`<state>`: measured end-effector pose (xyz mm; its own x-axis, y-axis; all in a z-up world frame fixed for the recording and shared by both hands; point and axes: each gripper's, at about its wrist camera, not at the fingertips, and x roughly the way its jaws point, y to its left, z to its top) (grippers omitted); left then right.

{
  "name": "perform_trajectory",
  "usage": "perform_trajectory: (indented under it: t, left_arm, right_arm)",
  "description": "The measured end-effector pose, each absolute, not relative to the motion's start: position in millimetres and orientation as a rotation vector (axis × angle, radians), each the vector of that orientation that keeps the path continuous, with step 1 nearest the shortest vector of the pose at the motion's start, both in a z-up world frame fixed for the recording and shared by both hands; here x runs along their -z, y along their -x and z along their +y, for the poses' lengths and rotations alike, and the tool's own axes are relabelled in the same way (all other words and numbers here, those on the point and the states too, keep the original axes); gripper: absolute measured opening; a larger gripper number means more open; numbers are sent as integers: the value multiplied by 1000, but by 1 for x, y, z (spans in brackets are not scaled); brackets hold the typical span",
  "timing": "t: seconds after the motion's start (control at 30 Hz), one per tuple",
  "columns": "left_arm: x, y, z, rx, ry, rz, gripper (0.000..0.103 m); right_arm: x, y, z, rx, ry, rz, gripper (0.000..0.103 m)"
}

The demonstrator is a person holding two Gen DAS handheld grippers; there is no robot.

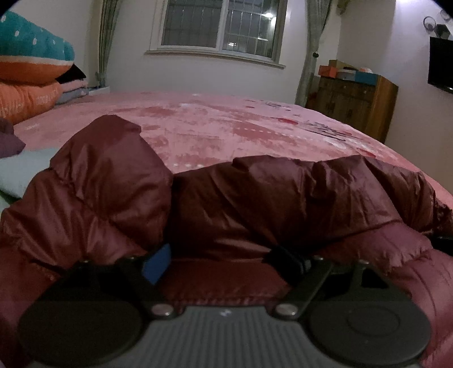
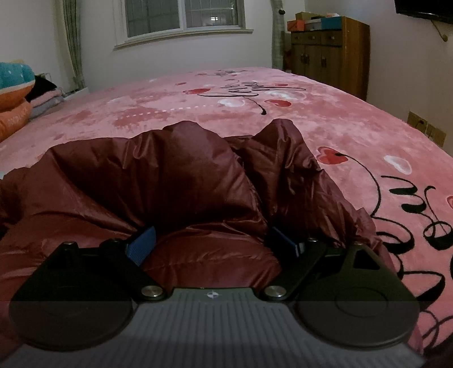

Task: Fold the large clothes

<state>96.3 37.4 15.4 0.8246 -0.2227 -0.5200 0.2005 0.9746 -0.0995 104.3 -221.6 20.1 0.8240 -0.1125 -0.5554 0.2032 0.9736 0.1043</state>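
Maroon puffer jacket (image 1: 254,198) lies bunched on pink bedspread (image 2: 283,119). My left gripper (image 1: 223,252) and right gripper (image 2: 212,237) both spread wide, fabric bulging between fingers, not yet pinched. Placed apart along near edge, probably to lift it evenly for fold.

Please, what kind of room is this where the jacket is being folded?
Most likely a home bedroom. A dark red puffer jacket lies on a bed with a pink blanket, stacked bedding sits at one end, and a wooden cabinet stands by the curtained window.
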Motion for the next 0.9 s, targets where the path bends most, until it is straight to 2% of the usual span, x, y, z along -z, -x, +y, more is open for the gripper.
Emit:
perform_trajectory:
  t: [0.27,0.4,0.53,0.7,0.9]
  left_arm:
    - [-46,-85,46,231,37,607,84]
    - [-75,-57,74,235,90,564,84]
    - [-92,-31,113,185,102,565,88]
    - [-82,-19,163,90,194,623,88]
    - [-47,-35,180,178,371,705,88]
  right_arm:
    - [-37,-88,-242,80,-309,565,103]
    - [-54,-71,-270,11,-498,533,103]
    - [-78,-49,-301,30,-538,491,103]
    - [-83,-25,-352,107,-582,528,103]
    - [-42,-5,-387,-29,-788,606,103]
